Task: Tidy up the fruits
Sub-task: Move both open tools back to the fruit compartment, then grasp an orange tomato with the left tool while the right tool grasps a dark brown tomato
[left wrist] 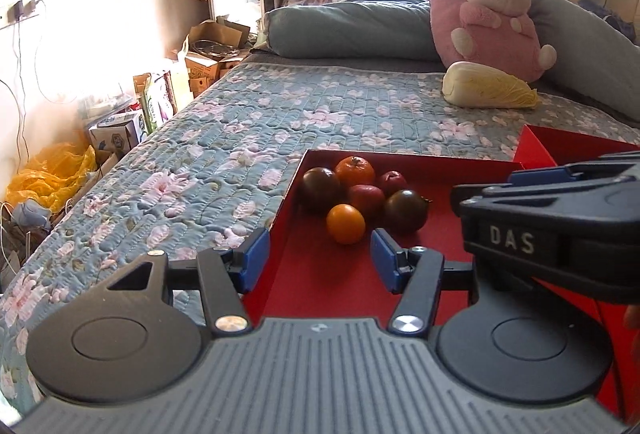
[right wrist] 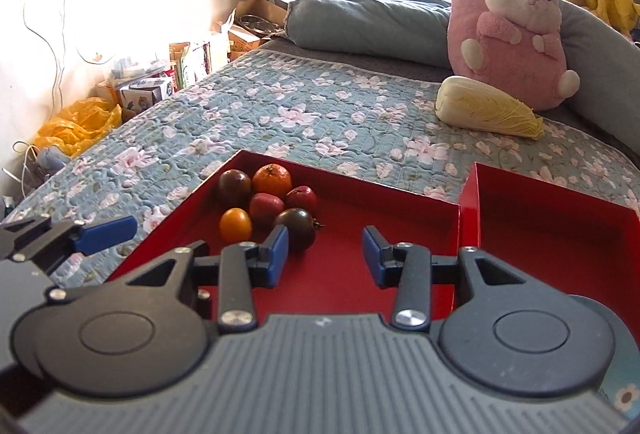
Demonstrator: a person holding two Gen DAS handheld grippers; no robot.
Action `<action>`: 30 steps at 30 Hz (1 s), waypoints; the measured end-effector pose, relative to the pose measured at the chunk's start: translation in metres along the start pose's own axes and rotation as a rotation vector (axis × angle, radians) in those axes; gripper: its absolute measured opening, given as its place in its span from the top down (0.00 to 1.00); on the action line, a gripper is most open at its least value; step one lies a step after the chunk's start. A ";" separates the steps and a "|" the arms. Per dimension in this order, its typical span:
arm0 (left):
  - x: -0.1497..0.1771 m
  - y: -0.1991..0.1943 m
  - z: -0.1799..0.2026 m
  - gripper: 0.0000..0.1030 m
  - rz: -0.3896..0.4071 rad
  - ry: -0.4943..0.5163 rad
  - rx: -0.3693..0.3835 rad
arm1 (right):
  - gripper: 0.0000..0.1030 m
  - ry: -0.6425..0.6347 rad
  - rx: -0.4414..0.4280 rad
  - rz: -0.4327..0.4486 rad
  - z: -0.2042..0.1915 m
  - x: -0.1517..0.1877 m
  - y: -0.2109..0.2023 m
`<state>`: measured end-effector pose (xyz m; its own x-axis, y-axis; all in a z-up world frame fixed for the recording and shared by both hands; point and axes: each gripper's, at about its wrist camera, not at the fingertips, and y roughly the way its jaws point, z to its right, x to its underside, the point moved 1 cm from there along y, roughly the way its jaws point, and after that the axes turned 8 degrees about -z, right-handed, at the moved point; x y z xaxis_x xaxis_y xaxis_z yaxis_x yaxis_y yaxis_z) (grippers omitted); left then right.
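Several fruits lie clustered in the far left corner of a red tray (left wrist: 340, 286) (right wrist: 352, 270) on the bed: a tangerine (left wrist: 355, 170) (right wrist: 272, 178), a small orange fruit (left wrist: 345, 224) (right wrist: 235, 224), two dark tomatoes (left wrist: 406, 209) (right wrist: 297, 226), and two red fruits (left wrist: 366, 198) (right wrist: 266, 207). My left gripper (left wrist: 320, 260) is open and empty, just short of the small orange fruit. My right gripper (right wrist: 325, 258) is open and empty over the tray, right of the cluster; it also shows in the left wrist view (left wrist: 552, 201). A second red tray (right wrist: 560, 222) stands to the right.
A napa cabbage (left wrist: 490, 86) (right wrist: 486, 107) and a pink plush toy (left wrist: 494, 13) (right wrist: 512, 33) lie at the far end of the flowered bedspread (left wrist: 260, 121), against blue-grey bedding. Cardboard boxes and a yellow bag (left wrist: 52, 173) crowd the floor to the left.
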<state>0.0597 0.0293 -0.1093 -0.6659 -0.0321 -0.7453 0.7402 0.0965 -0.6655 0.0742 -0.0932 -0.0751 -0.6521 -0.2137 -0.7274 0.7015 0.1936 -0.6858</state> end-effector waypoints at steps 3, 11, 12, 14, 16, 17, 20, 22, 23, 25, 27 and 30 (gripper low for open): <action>-0.003 0.009 0.002 0.39 -0.015 -0.010 0.009 | 0.57 0.004 -0.014 -0.036 0.006 -0.006 0.016; -0.011 0.039 0.015 0.40 -0.089 -0.005 -0.005 | 0.52 -0.021 -0.121 -0.125 0.015 -0.017 0.043; -0.011 0.042 0.017 0.40 -0.095 0.009 -0.016 | 0.48 -0.026 -0.122 -0.130 0.014 -0.018 0.046; -0.013 0.050 0.025 0.40 -0.103 0.057 -0.046 | 0.48 -0.034 -0.128 -0.133 0.013 -0.021 0.050; -0.014 0.055 0.028 0.40 -0.106 0.079 -0.067 | 0.48 -0.041 -0.142 -0.142 0.010 -0.023 0.054; -0.015 0.059 0.028 0.40 -0.108 0.082 -0.069 | 0.48 -0.050 -0.144 -0.149 0.008 -0.025 0.058; -0.019 0.071 0.026 0.40 -0.130 0.058 -0.069 | 0.48 -0.058 -0.151 -0.176 0.006 -0.027 0.067; -0.020 0.077 0.025 0.40 -0.141 0.053 -0.080 | 0.48 -0.070 -0.154 -0.187 0.005 -0.027 0.072; -0.019 0.080 0.026 0.40 -0.147 0.054 -0.085 | 0.48 -0.075 -0.162 -0.190 0.004 -0.027 0.075; -0.020 0.083 0.025 0.39 -0.141 0.045 -0.085 | 0.48 -0.077 -0.194 -0.201 0.004 -0.028 0.079; -0.022 0.086 0.025 0.39 -0.135 0.042 -0.084 | 0.48 -0.072 -0.198 -0.201 0.004 -0.030 0.083; -0.025 0.091 0.024 0.40 -0.122 0.042 -0.082 | 0.48 -0.065 -0.198 -0.209 0.005 -0.034 0.089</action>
<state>0.1462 0.0147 -0.1522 -0.7549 -0.0070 -0.6558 0.6447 0.1756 -0.7440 0.1600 -0.0732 -0.1111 -0.7524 -0.3281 -0.5711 0.4798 0.3209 -0.8166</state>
